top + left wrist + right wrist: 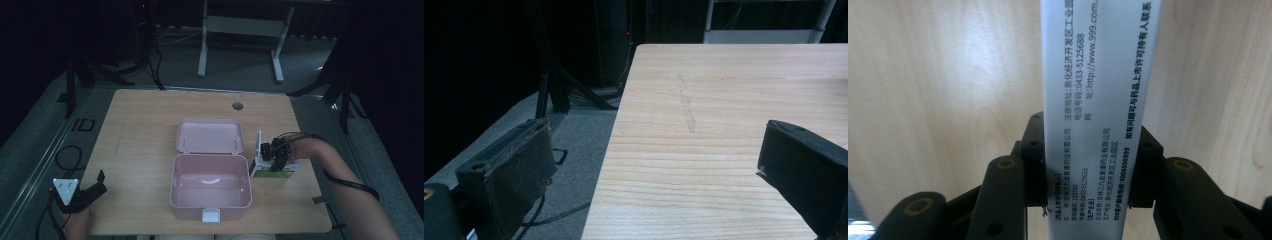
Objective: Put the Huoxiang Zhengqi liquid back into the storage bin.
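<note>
Both jaws clamp medicine box [1095, 100]

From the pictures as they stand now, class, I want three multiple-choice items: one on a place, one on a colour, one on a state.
1. Where does the white carton lie in the high view?
A. inside the box
B. on the table right of the box
C. on the floor

2. What colour is the open box?
A. pink
B. blue
C. black

3. How does the right gripper stand?
A. open above the box
B. shut on nothing
C. shut on the carton

Answers:
1 B, the carton rests on the wooden table beside the box's right wall.
2 A, tub and raised lid are both pink.
3 C, the right gripper view shows both pads pressed on the printed carton's sides.
</note>
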`<state>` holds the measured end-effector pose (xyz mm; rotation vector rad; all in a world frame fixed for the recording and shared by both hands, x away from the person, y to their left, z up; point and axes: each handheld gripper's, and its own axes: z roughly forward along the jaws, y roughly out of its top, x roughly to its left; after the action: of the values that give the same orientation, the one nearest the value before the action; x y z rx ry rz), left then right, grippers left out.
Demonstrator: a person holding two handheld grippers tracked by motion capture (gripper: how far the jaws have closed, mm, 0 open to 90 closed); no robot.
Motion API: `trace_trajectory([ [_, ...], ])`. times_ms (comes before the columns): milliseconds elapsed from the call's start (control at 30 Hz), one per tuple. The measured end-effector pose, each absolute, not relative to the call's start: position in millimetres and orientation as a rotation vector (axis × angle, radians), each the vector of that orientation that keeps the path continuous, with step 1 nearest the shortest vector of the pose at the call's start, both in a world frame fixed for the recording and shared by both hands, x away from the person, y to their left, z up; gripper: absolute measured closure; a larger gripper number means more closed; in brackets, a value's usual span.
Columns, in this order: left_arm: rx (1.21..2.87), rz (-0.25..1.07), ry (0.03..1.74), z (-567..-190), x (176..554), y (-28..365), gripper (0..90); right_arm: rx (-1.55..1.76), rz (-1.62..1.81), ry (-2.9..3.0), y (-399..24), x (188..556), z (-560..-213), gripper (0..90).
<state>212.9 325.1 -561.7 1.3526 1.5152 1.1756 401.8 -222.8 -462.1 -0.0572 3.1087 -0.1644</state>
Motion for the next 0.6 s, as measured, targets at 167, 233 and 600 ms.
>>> trace_trajectory([
  [167, 1.352, 1.176, 1.516, -561.7, 212.9, 325.0, 2.1, -0.038, -0.155, 3.131, -224.1, 390.2, -458.6, 61.6],
  [233, 1.352, 1.176, 1.516, -561.7, 212.9, 325.0, 2.1, -0.049, -0.165, 3.132, -223.9, 384.7, -458.5, 61.6],
  [600, 1.349, 1.177, 1.518, -561.7, 212.7, 325.1, 2.1, -0.051, -0.194, 3.151, -226.7, 360.1, -458.3, 61.6],
])
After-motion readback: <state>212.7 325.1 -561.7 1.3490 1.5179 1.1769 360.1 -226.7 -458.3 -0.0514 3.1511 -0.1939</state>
